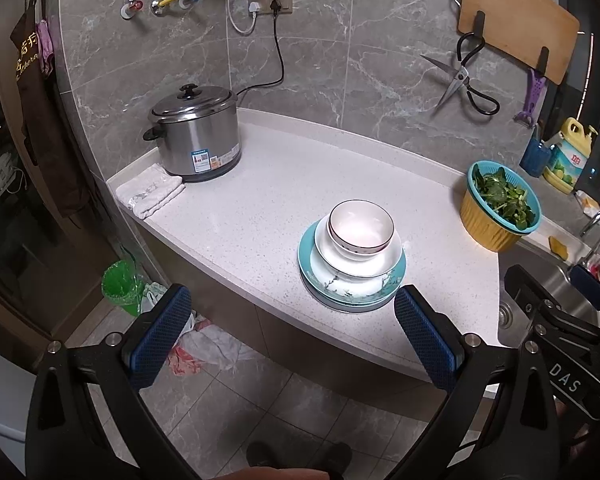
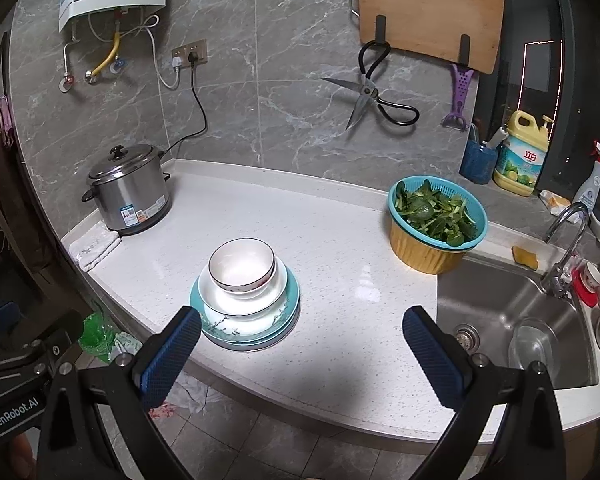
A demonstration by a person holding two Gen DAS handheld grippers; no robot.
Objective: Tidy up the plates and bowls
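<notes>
A stack of dishes stands near the front edge of the white counter (image 1: 260, 208): teal-rimmed plates (image 1: 352, 294) at the bottom, a white bowl (image 1: 336, 256) on them, and a dark-rimmed white bowl (image 1: 360, 226) on top. The stack also shows in the right wrist view, with the plates (image 2: 252, 330) and the top bowl (image 2: 242, 264). My left gripper (image 1: 292, 308) is open and empty, held off the counter's front edge, short of the stack. My right gripper (image 2: 302, 330) is open and empty, in front of the counter (image 2: 340, 248), just right of the stack.
A steel cooker (image 1: 196, 136) and a folded cloth (image 1: 150, 194) stand at the back left. A blue colander of greens in a yellow basin (image 2: 436, 224) stands by the sink (image 2: 512, 320). Scissors (image 2: 370, 98) and a cutting board (image 2: 428, 16) hang on the wall.
</notes>
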